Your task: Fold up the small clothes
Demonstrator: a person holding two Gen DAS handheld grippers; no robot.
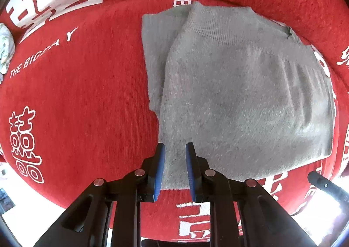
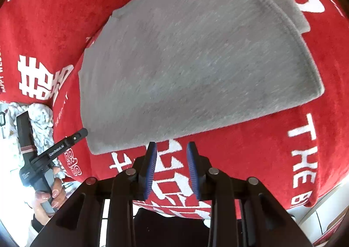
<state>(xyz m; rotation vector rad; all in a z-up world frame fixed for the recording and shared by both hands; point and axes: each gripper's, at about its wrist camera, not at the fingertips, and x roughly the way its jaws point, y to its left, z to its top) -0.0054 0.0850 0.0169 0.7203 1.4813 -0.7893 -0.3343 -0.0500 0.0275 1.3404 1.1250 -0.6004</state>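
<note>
A grey knit garment (image 1: 240,94) lies folded on a red cloth with white lettering (image 1: 76,94). It also shows in the right wrist view (image 2: 196,61), with a stitched hem along its right side. My left gripper (image 1: 175,148) is open, its blue pads over the garment's near edge, nothing held between them. My right gripper (image 2: 172,148) is open and empty, hovering over the red cloth (image 2: 261,148) just in front of the garment's near edge. The left gripper's black body (image 2: 52,151) and the hand holding it show at the left of the right wrist view.
A crumpled pale patterned cloth (image 2: 41,120) lies past the red cloth's left edge; it also shows at the far left of the left wrist view (image 1: 5,48). The right gripper's black tip (image 1: 322,183) shows at the lower right. The red surface rises in a fold behind the garment.
</note>
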